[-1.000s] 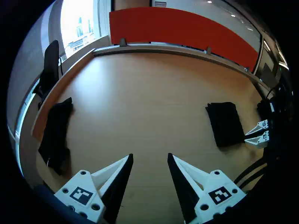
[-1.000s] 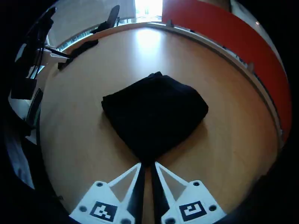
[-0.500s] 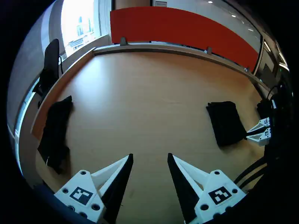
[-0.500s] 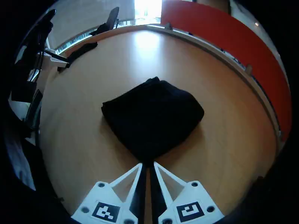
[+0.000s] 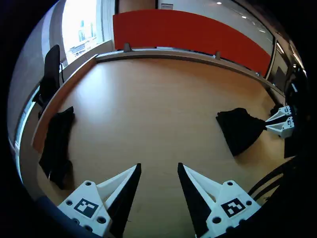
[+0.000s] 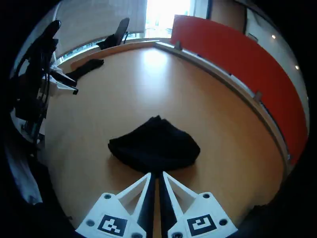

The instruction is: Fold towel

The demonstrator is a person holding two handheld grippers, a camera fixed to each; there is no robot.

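The wooden counter carries the black towel, bunched toward the counter's near edge. The right claw pinches its near corner, drawing it to a peak. The left claw hangs parted over the counter's bare middle. This looks like mid-fold; next, that corner should be carried across.

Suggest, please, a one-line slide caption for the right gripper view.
The right gripper pinches one corner of the black towel lying bunched on the wooden table.
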